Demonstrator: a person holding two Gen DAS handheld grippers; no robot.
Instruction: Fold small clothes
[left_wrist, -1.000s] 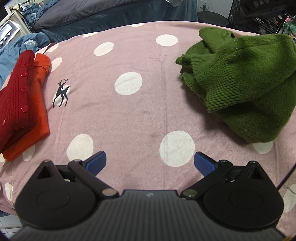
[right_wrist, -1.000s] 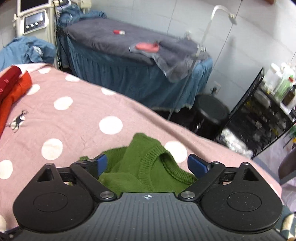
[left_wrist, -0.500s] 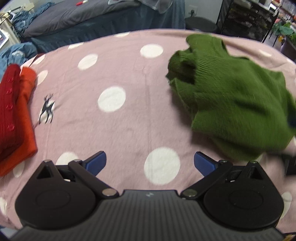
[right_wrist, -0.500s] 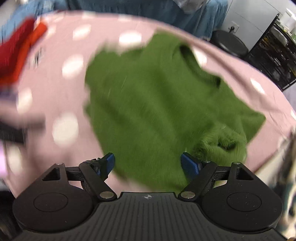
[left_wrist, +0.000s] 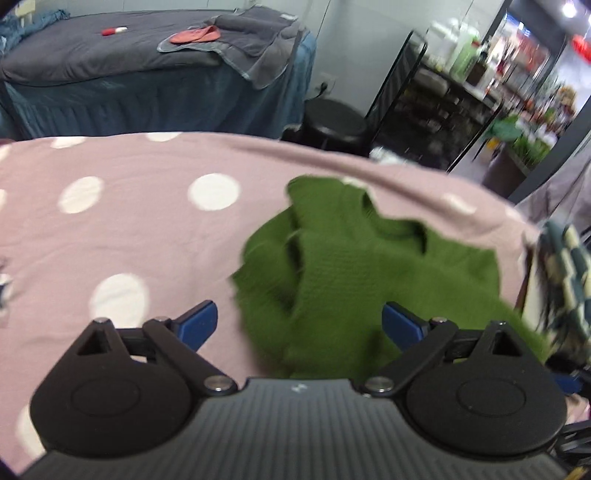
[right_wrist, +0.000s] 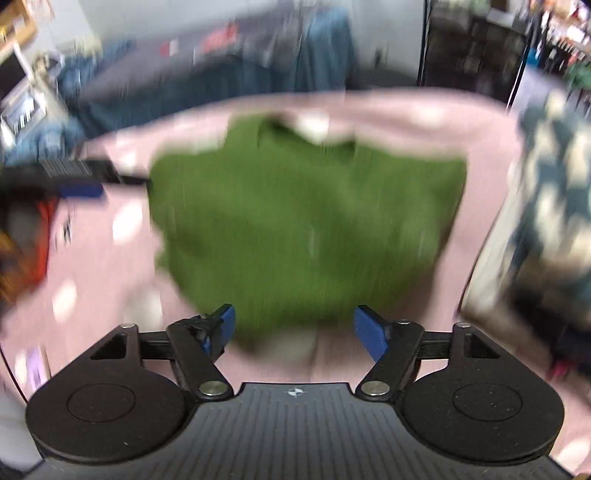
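Sweater (left_wrist: 369, 266) lies on the bedcover (left_wrist: 147, 229), toward its right side; a second bed (left_wrist: 110, 74) stands behind.

Rumpled green knit sweater (left_wrist: 369, 266) lies on the polka-dot pink sheet (left_wrist: 129, 229).

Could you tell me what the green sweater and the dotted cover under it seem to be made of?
Green sweater: looks like a soft knit, probably wool or acrylic; a fine matte knit texture shows and it slumps in thick folds. Dotted cover: seems a thin woven fabric, perhaps cotton, matte pink with printed white dots, lying nearly flat with faint creases. The fibre cannot be confirmed for either.
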